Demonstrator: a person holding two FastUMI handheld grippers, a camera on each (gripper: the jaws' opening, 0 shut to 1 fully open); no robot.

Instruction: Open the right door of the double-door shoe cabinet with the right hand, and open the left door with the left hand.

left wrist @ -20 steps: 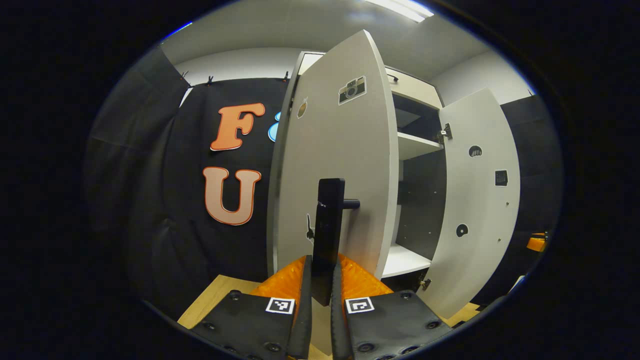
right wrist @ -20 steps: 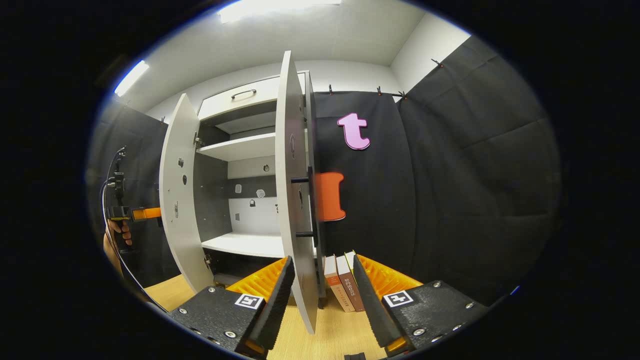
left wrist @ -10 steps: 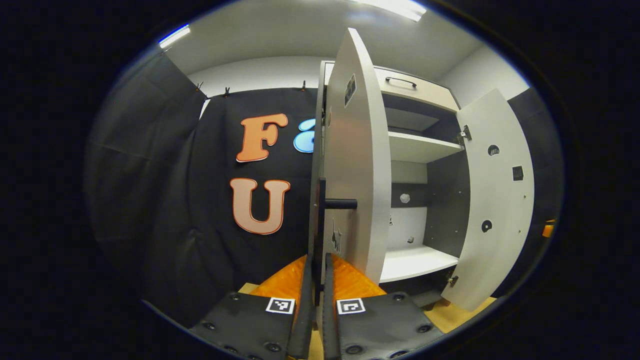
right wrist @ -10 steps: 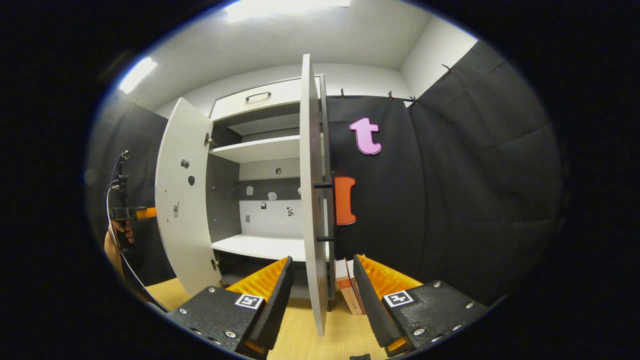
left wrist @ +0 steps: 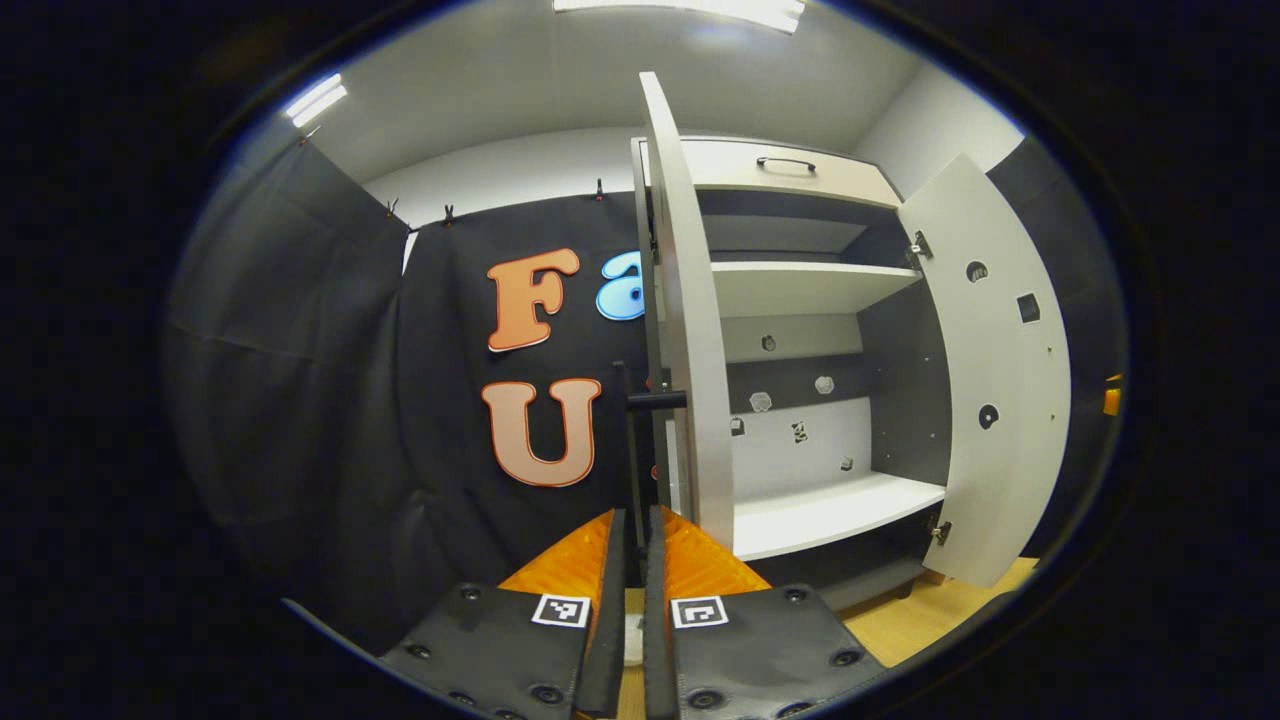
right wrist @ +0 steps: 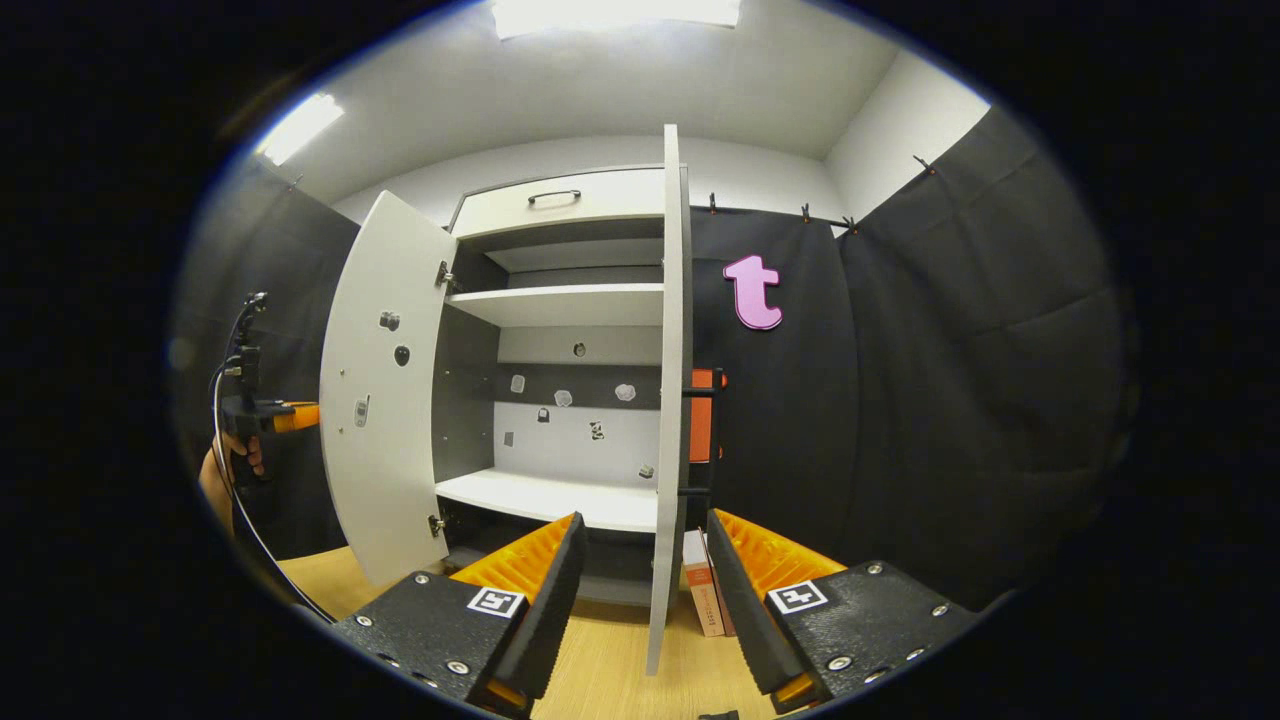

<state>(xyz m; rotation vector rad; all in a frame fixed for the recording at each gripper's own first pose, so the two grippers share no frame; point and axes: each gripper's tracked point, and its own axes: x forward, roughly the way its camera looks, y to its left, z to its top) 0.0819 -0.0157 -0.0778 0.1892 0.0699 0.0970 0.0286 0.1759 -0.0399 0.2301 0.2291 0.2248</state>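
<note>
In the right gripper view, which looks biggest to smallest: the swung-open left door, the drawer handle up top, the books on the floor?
1. Left door, by far the largest.
2. Books, partly hidden behind the right door.
3. Drawer handle, though it sits farther off, so true size is unsure.

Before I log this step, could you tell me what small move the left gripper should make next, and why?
Probably open the left gripper and let go of the handle. It is shut on that handle while the left door stands swung out edge-on; the right door also stands wide, the right gripper open astride its edge.
</note>
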